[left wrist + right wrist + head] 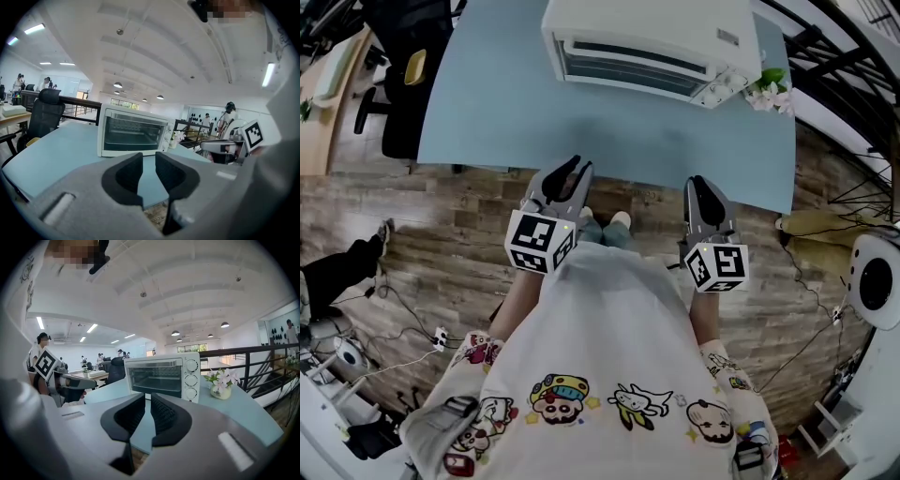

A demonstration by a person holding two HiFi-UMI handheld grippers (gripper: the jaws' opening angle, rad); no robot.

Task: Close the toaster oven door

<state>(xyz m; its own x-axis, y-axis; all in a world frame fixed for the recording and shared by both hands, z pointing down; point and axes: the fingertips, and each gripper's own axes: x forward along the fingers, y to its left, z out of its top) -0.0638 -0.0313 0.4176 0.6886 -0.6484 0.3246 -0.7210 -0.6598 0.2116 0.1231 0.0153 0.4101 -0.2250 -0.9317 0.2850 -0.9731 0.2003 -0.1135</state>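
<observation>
Blue tabletop (487, 112) is lying bare ahead; at its near edge the left gripper (567, 173) is hovering with jaws spread and empty, the right gripper (701, 185) with jaws nearly together, pinching nothing. Toaster oven (647, 47) is sitting at 12 o'clock, well apart, its door seemingly shut already, so I am judging that only a flat confirming push is needed, staying clear of the flowers (772, 92) at its 3 o'clock side.

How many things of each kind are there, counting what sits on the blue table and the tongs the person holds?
toaster oven: 1
vase of flowers: 1
tongs: 2, the left tongs and the right tongs, both empty
Total: 4
</observation>
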